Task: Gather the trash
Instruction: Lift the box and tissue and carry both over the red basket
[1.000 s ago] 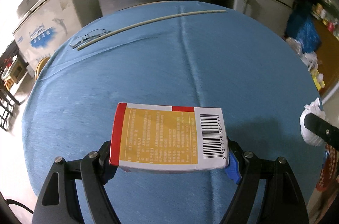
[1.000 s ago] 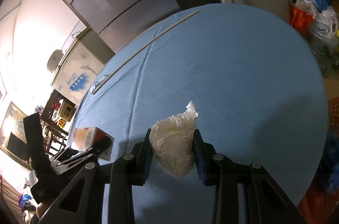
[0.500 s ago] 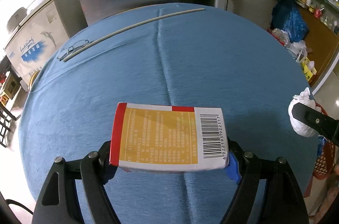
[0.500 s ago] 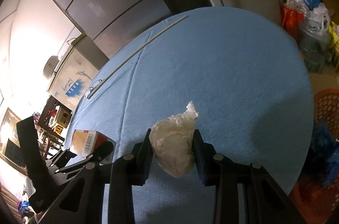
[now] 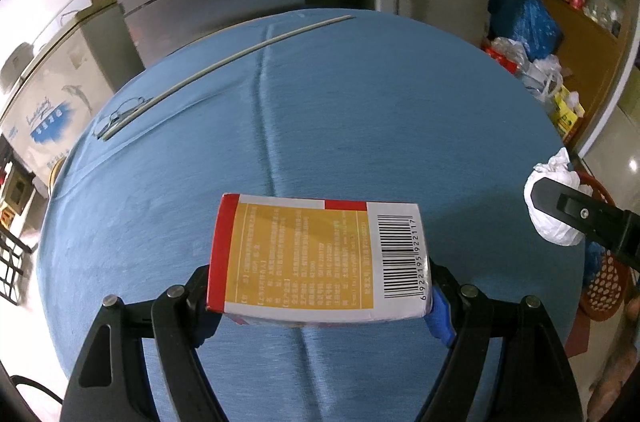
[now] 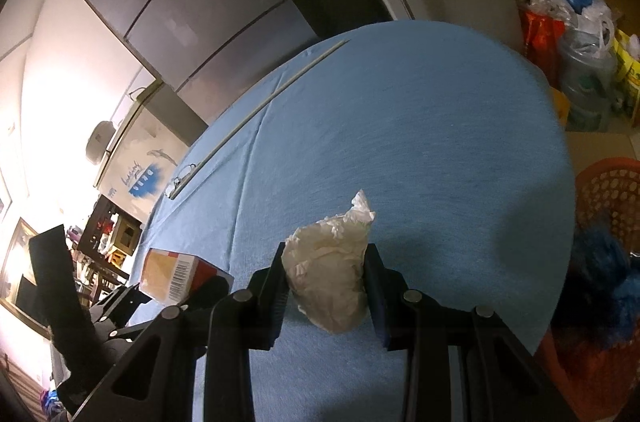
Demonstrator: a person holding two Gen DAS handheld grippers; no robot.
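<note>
Both tongs have swung toward the orange basket [image 6: 608, 190] at three o'clock; left tongs [image 5: 320, 306] clamp the box [image 5: 320, 258], right tongs [image 6: 326, 286] the crumpled tissue [image 6: 332, 274], above the blue surface [image 5: 360, 110]; dropping comes next, I'd guess.

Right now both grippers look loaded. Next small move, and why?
Probably carry the right gripper on toward the orange basket beyond the table's right edge and release there. It is shut on the crumpled tissue, which hangs above the blue cloth. The left gripper clamps the carton, so it likely follows. Both pieces look secure; nothing blocks the way.
</note>
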